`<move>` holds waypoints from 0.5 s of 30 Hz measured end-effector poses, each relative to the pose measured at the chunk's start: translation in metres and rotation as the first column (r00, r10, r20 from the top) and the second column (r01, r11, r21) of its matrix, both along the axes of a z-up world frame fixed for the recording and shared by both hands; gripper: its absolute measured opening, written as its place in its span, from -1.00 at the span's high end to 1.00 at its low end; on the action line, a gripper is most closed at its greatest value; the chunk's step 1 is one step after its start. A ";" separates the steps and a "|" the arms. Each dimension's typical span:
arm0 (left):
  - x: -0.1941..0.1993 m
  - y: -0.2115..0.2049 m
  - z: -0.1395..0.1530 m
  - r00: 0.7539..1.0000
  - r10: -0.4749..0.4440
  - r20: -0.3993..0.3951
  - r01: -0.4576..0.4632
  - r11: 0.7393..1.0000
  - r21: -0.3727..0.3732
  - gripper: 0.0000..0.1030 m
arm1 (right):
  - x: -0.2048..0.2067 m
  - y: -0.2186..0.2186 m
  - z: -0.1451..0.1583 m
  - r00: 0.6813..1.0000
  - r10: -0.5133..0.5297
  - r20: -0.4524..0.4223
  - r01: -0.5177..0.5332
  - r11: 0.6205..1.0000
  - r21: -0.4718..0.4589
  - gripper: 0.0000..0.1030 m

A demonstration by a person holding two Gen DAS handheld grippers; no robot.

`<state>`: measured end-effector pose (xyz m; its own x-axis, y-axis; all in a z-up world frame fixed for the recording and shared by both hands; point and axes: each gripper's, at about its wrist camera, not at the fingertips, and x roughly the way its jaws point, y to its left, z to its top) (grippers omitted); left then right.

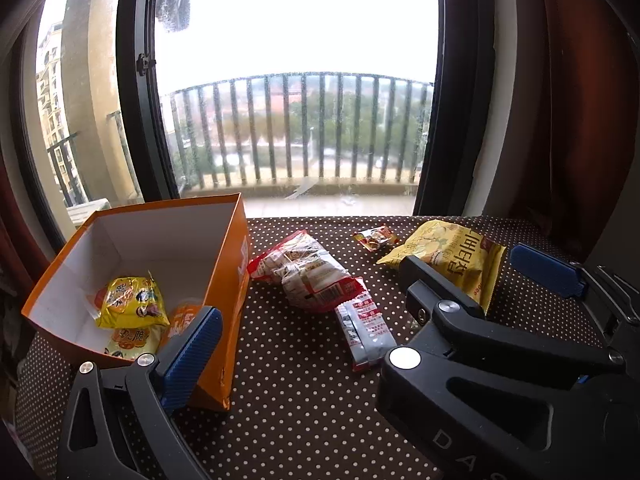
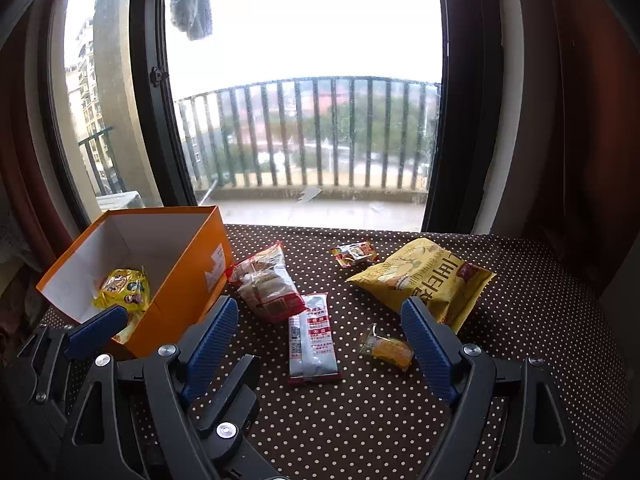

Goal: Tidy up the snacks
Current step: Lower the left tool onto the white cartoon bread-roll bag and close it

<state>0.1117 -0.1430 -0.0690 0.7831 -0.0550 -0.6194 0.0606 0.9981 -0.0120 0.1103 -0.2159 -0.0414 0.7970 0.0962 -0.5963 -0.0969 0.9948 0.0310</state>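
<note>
A: Jaws of the right gripper [image 2: 320, 350] stand apart, empty?
B: Yes; the silver bar packet [image 2: 311, 340] lies between them, long axis along their reach. The left gripper [image 1: 316, 322], also apart, sits by the orange box [image 1: 224, 264]

Orange box [image 2: 188, 280] (white inside) left of the blue-padded right claw [image 2: 320, 336]; yellow chip bag [image 2: 424, 280] ahead; brown white-dotted counter [image 2: 360, 420]
</note>
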 end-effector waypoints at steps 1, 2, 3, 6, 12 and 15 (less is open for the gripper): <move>0.006 -0.003 -0.002 1.000 0.007 -0.004 -0.007 1.000 0.002 -0.98 | 0.004 -0.003 -0.002 1.000 -0.007 -0.004 0.007 1.000 0.001 -0.67; 0.012 -0.005 -0.003 1.000 0.014 -0.010 -0.014 1.000 0.002 -0.98 | 0.009 -0.006 -0.004 1.000 -0.012 -0.009 0.012 1.000 0.003 -0.67; 0.019 -0.005 -0.005 0.999 0.026 -0.021 -0.026 1.000 0.001 -0.98 | 0.015 -0.009 -0.005 1.000 -0.018 -0.015 0.018 1.000 0.005 -0.67; 0.036 -0.009 -0.009 0.998 0.050 -0.042 -0.050 0.999 0.000 -0.98 | 0.034 -0.015 -0.011 0.999 -0.026 -0.042 0.027 0.999 0.018 -0.67; 0.067 -0.014 -0.016 0.992 0.104 -0.073 -0.103 0.995 0.011 -0.98 | 0.069 -0.022 -0.019 0.997 -0.023 -0.069 0.023 1.000 0.001 -0.67; 0.082 -0.015 -0.020 0.988 0.126 -0.088 -0.126 0.992 0.006 -0.97 | 0.086 -0.025 -0.025 0.997 -0.015 -0.076 0.016 1.000 0.012 -0.67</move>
<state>0.1941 -0.1580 -0.0893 0.7265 0.0408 -0.6860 -0.0671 0.9977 -0.0117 0.1964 -0.2412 -0.0662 0.7512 0.0916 -0.6537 -0.0781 0.9957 0.0498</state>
